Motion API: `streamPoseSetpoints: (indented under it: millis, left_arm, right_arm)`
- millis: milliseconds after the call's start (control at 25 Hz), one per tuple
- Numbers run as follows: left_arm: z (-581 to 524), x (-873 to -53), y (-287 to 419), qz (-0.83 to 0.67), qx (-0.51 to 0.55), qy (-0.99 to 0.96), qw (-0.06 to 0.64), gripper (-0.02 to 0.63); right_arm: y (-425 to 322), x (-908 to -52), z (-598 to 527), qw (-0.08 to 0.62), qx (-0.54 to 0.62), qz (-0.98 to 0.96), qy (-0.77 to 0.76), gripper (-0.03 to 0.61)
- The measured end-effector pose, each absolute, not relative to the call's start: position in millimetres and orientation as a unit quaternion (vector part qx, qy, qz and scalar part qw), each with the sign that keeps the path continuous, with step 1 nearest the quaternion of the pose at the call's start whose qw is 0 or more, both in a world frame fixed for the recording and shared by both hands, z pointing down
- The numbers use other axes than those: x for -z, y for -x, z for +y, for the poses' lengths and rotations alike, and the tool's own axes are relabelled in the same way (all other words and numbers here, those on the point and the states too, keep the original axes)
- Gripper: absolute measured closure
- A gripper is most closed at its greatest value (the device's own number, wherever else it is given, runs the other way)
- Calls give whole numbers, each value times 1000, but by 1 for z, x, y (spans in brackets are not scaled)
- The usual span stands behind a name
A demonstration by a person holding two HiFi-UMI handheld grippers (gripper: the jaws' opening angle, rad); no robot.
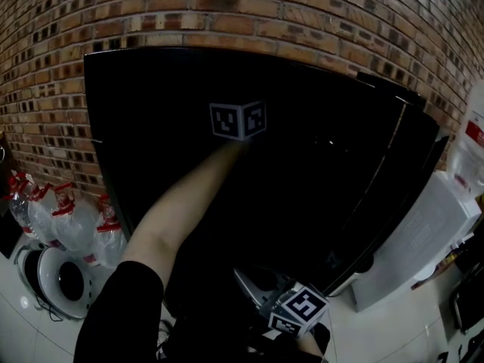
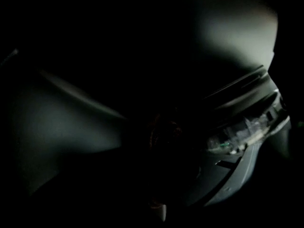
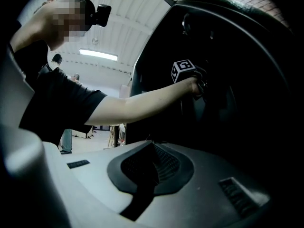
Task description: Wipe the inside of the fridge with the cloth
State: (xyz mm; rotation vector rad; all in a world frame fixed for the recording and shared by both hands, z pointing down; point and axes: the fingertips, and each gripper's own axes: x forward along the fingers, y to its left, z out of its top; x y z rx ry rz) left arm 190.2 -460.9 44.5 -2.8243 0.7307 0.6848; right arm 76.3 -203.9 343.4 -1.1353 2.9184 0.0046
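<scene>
fridge [image 1: 318, 172] stands open against the brick wall [image 1: 227, 13], inside nearly black. cloth [image 2: 164, 127]: only a dim reddish lump right at the left jaw tips, deep inside the fridge. i read it as pinched there, too dark to be sure.

left gripper [image 1: 238, 119] is up high and far in, at the end of a bare arm [image 1: 181, 210]. jaws fully together, so if that lump is the cloth it's clamped tight. good, no need to re-grip.

step in hand looks like wiping the upper/far inner wall. to do it well:
- press the cloth flat on the pale wall, don't drag just the jaw tips across it
- overlapping strokes, top down, so dirt goes to parts not yet wiped
- clear shelf edge [image 2: 247, 129] sits just right of the jaws; steer round it or the cloth snags and pulls out
- no light in there, so go slow and work by feel rather than by eye

right gripper [image 1: 253, 286] sits low and near, at the fridge's bottom edge, well apart from the left. its jaws look closed on each other, nothing between them. judgement: leave it parked there, clear of the working arm.

water bottles [image 1: 76, 225] on the floor at left, out of the way.
</scene>
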Motion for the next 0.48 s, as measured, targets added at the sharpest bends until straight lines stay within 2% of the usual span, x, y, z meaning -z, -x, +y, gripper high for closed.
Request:
streamPoseSetpoints:
  millis: [160, 360, 480]
  left_arm:
    - [-461, -41, -197, 265, -242, 930, 80, 566]
    - [-464, -46, -193, 336, -216, 906, 142, 566]
    - [-470, -48, -177, 363, -219, 895, 137, 566]
  right_arm:
    - [-77, -343, -204, 6, -2, 933, 360, 574]
    - [-76, -342, -205, 7, -3, 934, 357, 574]
    - [-77, -341, -205, 11, -3, 934, 357, 574]
